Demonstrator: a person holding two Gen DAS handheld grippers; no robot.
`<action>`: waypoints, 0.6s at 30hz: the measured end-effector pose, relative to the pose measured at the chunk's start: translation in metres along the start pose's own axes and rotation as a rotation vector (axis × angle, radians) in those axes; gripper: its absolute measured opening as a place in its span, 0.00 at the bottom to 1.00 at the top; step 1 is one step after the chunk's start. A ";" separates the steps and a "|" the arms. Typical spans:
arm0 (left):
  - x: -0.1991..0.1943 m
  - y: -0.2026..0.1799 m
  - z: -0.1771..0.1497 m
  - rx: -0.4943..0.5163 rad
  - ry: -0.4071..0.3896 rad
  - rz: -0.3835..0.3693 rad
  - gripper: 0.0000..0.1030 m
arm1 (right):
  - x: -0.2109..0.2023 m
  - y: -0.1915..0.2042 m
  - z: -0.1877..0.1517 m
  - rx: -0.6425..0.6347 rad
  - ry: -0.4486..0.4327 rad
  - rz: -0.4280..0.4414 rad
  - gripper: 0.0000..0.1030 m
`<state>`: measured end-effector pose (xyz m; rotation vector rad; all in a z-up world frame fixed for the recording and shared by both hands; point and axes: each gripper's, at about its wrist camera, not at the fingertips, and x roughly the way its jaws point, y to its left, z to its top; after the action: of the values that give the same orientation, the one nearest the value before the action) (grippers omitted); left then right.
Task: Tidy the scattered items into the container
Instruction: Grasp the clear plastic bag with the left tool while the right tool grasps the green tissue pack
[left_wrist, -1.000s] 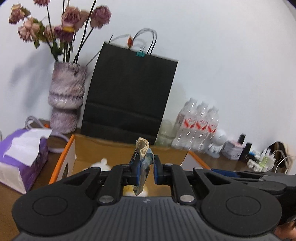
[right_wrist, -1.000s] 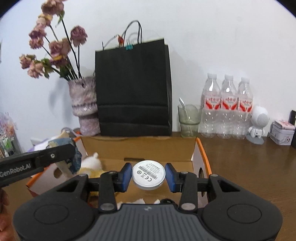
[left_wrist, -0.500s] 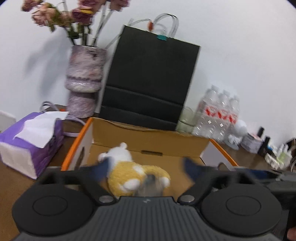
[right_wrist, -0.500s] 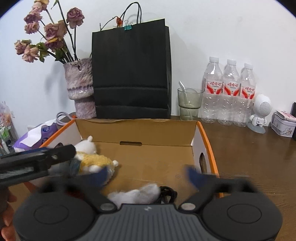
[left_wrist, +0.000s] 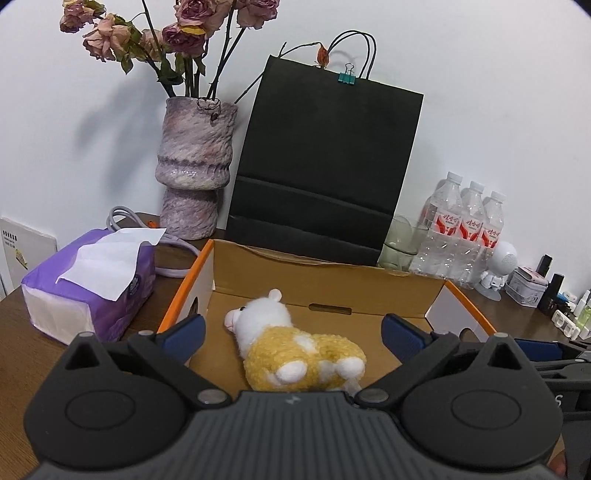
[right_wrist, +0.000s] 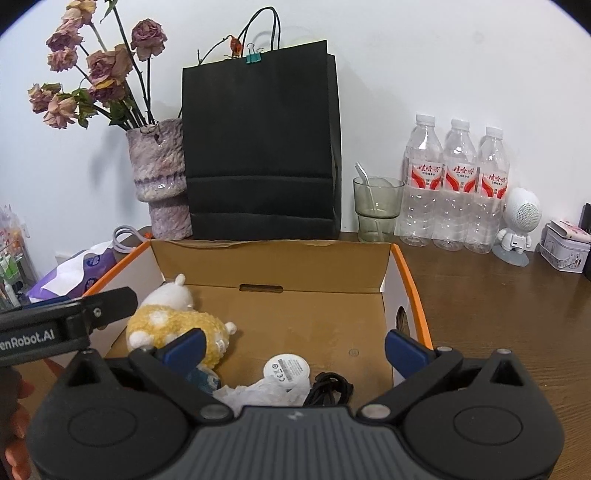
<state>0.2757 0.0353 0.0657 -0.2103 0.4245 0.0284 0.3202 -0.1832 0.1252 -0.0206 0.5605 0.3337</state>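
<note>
An open cardboard box (left_wrist: 184, 280) with an orange rim stands in front of both grippers. In the left wrist view my left gripper (left_wrist: 291, 334) is open above the box, nothing between its blue pads, and a yellow-and-white plush toy (left_wrist: 295, 350) lies on the box floor below it. My right gripper (right_wrist: 294, 349) is open over the same box (right_wrist: 413, 295). On the floor under it lie a white round disc (right_wrist: 286, 371), a black cable (right_wrist: 328, 387), crumpled white plastic (right_wrist: 255, 395) and a small blue packet (right_wrist: 201, 380), with the plush toy (right_wrist: 173, 321) to the left.
Behind the box stand a black paper bag (right_wrist: 258, 147), a vase of dried roses (right_wrist: 159, 177), a glass with a spoon (right_wrist: 376, 206) and three water bottles (right_wrist: 458, 184). A purple tissue pack (left_wrist: 88, 284) lies left of the box. A white figurine (right_wrist: 517, 229) and tin (right_wrist: 565, 251) stand right.
Both grippers have opened wide. The rolled packet left the left jaws and the white disc left the right jaws; both now lie in the box. Both views tipped downward.
</note>
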 end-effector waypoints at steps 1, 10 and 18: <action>0.000 0.000 0.000 0.002 0.000 0.000 1.00 | 0.000 0.000 0.000 -0.001 0.000 0.001 1.00; -0.010 -0.001 0.006 0.017 -0.022 -0.012 1.00 | -0.005 0.000 0.003 -0.003 -0.007 0.012 1.00; -0.056 0.008 0.018 0.016 -0.091 -0.070 1.00 | -0.044 -0.013 0.012 0.017 -0.086 0.029 1.00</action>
<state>0.2311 0.0473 0.1032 -0.2069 0.3265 -0.0338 0.2953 -0.2082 0.1574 0.0186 0.4785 0.3561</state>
